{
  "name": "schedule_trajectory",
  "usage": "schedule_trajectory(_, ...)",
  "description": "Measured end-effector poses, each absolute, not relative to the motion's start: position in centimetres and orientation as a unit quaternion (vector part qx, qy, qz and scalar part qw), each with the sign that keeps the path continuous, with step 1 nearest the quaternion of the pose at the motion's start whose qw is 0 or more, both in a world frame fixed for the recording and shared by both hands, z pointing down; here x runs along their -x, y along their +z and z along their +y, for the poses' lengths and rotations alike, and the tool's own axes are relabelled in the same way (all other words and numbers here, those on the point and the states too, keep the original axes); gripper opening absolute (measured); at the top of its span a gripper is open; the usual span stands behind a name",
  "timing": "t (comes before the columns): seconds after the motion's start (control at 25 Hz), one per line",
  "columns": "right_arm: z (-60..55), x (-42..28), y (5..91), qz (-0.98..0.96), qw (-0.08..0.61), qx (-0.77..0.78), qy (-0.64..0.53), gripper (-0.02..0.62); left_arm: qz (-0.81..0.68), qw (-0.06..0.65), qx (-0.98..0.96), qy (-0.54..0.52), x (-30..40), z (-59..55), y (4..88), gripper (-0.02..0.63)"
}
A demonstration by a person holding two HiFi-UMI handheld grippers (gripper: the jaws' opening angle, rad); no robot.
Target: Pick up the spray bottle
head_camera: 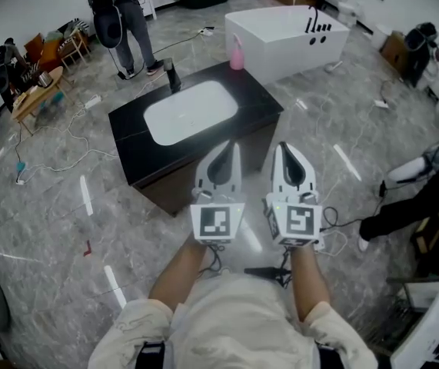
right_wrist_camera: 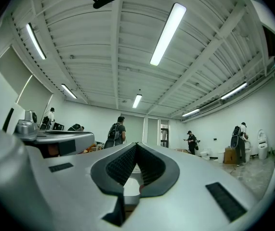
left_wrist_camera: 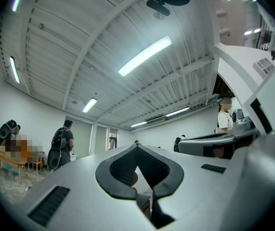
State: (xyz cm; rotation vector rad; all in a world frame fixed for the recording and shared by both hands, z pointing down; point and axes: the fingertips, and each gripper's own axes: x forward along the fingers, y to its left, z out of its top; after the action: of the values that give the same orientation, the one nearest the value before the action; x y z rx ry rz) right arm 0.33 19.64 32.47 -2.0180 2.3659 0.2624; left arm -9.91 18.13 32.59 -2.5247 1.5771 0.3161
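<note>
The pink spray bottle [head_camera: 237, 54] stands upright on the far edge of a black counter [head_camera: 259, 106], beyond its white basin [head_camera: 191, 111]. Both grippers are held side by side over the floor, short of the counter's near edge and well away from the bottle. In the head view my left gripper [head_camera: 234, 146] has its jaws together at the tip, and so does my right gripper [head_camera: 283, 146]. Each gripper view looks up along shut, empty jaws: the left gripper [left_wrist_camera: 136, 143] and the right gripper [right_wrist_camera: 137, 143]. Neither holds anything.
A black faucet [head_camera: 173, 75] stands at the basin's far left. A white bathtub [head_camera: 284, 33] sits just behind the counter. A person with a backpack [head_camera: 123, 14] stands at the back left. Cables trail over the marble floor, and a low wooden table [head_camera: 34, 91] is at the left.
</note>
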Motion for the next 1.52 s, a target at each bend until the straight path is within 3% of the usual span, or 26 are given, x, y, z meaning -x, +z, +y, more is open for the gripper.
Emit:
schedule_trajectory(0.36,15.1,-1.4,33.0,0.754,-0.001,0.652,0.077,0.005,0.525,0.069,0.843,0.096,9.1,13.2,33.6,0.002)
schedule_trajectory(1.12,-1.0,-15.5,33.2,0.765,0.01,0.642,0.051,0.005,0.545,0.064,0.832,0.082,-4.4,-2.7,33.4,0.002)
schedule_trajectory(1.52,-7.8,-18.3,34.6,0.795,0.029,0.605,0.035,0.005,0.575,0.067,0.813,0.067,-7.3,-8.6,34.2,0.002)
